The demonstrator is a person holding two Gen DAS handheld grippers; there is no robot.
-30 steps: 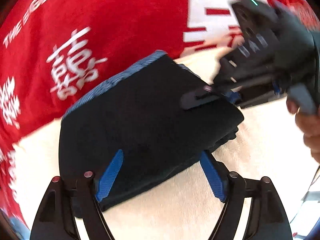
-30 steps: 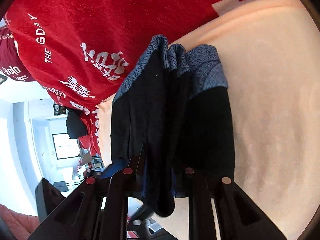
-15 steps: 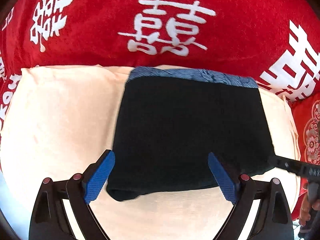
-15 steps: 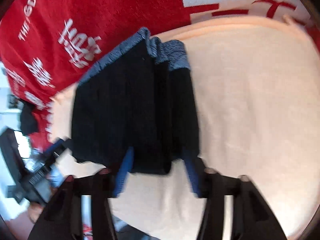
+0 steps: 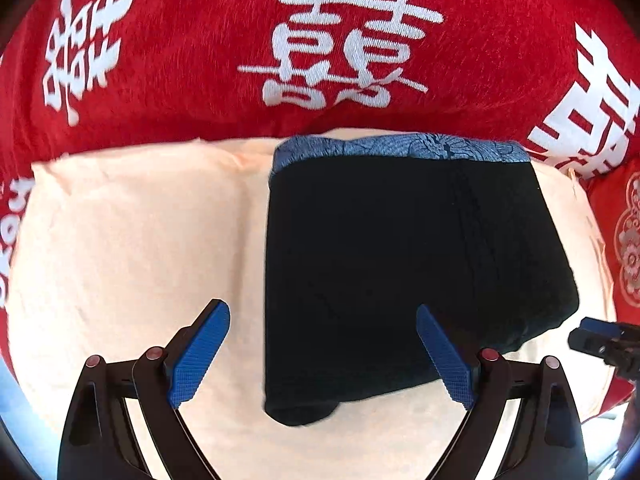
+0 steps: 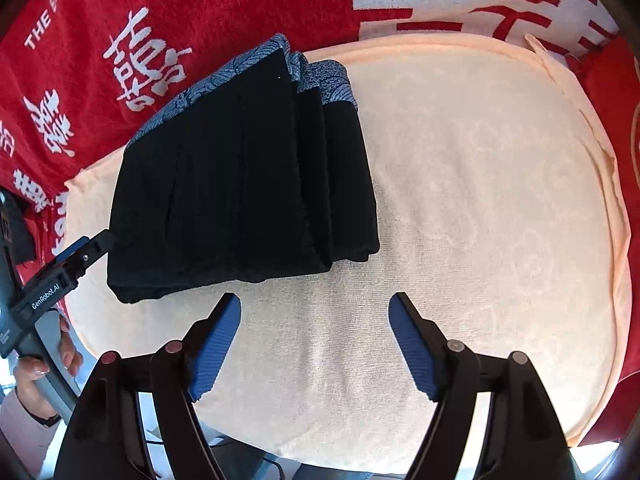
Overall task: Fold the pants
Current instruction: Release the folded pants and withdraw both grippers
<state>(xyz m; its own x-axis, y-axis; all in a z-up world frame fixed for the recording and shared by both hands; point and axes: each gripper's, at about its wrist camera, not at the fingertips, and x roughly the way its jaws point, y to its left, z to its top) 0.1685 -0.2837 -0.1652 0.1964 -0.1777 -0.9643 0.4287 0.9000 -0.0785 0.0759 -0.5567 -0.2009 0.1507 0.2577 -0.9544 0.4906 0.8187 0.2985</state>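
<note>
The folded black pants are laid on the peach towel — waistband toward 12 o'clock. Both the left gripper and right gripper are held released, jaws spread, nothing grasped — the red blanket is seen beyond.

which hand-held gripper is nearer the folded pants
Left. The left hand-held gripper straddles the folded pants' near edge, open; the right hand-held gripper hangs open, clear of them.

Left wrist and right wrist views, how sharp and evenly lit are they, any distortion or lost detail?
Left wrist view: sharp, bright, the red blanket bowing with fisheye curvature, the folded black pants too dark for fabric detail. Right wrist view: equally sharp, the peach towel evenly lit, corners vignetted black.
</note>
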